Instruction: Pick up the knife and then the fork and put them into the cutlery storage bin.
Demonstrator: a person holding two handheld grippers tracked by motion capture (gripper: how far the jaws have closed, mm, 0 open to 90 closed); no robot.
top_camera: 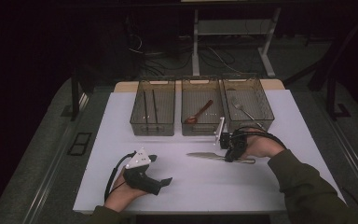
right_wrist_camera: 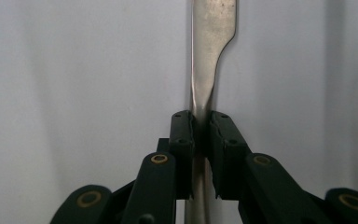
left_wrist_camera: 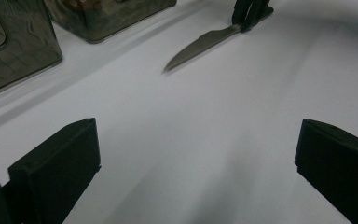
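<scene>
A white table [top_camera: 121,186] stands in a dim room. Beyond it, cables [top_camera: 154,58] trail across the grey floor [top_camera: 37,154] beside desk legs [top_camera: 196,42].

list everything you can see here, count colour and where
knife: 1, silver, flat on the table, handle between the right gripper's fingers
bins: 3, clear smoky, row at the far side
chopsticks: 2, dark, left bin
spoon: 1, reddish brown, middle bin
fork: 1, silver, right bin
table: 1, white top
left gripper: 1, black, open, resting near the front left
right gripper: 1, black, closed on the knife
</scene>
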